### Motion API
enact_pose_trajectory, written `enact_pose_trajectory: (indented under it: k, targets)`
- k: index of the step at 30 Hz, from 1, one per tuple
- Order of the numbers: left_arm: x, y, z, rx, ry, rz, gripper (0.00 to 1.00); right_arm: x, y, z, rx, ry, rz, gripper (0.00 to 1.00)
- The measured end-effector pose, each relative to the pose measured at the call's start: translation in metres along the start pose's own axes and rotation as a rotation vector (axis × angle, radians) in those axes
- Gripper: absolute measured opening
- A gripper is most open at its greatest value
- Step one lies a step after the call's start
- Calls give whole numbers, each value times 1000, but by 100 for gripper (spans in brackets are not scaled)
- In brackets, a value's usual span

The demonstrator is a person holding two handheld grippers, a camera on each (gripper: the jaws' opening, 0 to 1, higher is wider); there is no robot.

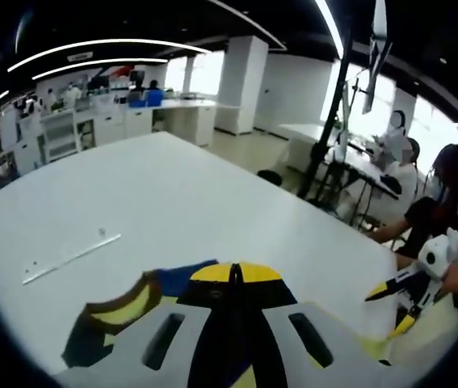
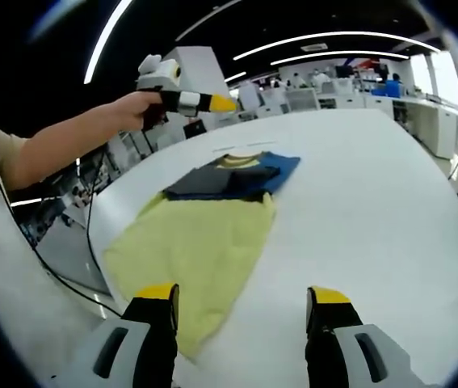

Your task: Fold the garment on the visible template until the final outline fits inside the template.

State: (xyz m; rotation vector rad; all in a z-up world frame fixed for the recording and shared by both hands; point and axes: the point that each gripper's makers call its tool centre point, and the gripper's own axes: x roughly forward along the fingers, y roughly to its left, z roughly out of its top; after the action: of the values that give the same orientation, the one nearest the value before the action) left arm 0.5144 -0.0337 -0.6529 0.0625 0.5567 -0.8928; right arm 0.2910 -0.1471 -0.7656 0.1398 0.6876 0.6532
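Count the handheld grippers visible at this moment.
2: the left gripper is raised in a hand over the garment's far side; the right gripper is open at its near edge.

So my garment (image 2: 204,234) is a tee, pale yellow body with a navy and dark grey top part and a yellow collar. It's lying flat on the white table, hem end nearest my right claw, collar end pointing away. In my left gripper view I just catch its navy, yellow and brown edge (image 1: 136,303) poking out beside the jaws.
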Motion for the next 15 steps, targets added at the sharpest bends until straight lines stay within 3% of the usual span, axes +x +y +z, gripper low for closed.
enact_pose_trajectory:
  k: [8, 15]
  targets:
    - [1, 0, -10, 36, -11, -10, 20, 1, -2, 1, 4, -4, -2, 62]
    - [11, -11, -33, 48, 29, -45, 16, 2, 0, -1, 2, -1, 4, 62]
